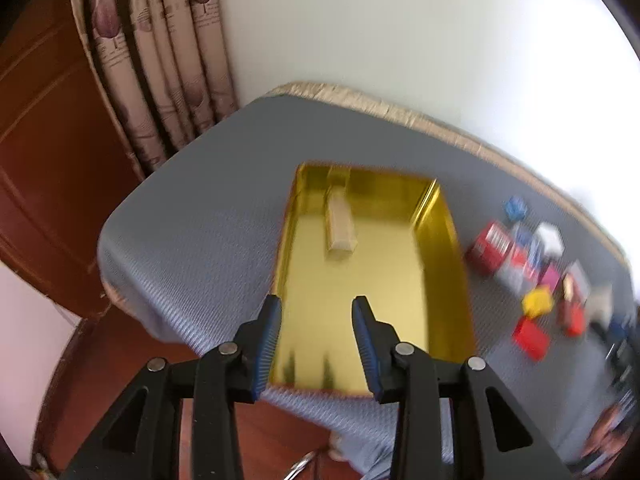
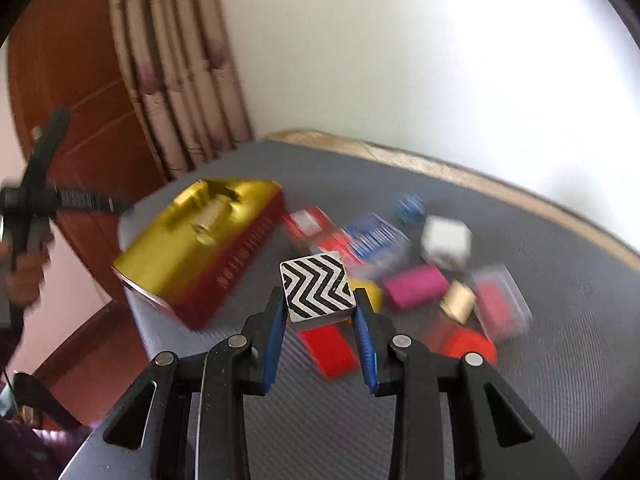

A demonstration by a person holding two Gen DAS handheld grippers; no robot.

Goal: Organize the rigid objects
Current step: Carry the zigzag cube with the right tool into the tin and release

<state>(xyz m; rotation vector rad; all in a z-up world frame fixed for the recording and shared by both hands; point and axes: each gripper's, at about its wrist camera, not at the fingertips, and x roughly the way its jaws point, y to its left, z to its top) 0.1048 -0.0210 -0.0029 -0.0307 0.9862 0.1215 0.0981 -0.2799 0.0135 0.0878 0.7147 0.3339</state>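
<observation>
Clamping zigzag block [image 2: 317, 287] corner-up, right gripper [image 2: 319, 312]; left gripper [image 1: 317, 320] fingers apart over gold tray [image 1: 448, 240], lengthwise ahead.

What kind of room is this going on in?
Probably a room in someone's home. Patterned curtains hang in the corner beside a dark wooden door or wardrobe, and the gold tray and small boxes sit on a grey cloth-covered table against a plain white wall.
</observation>
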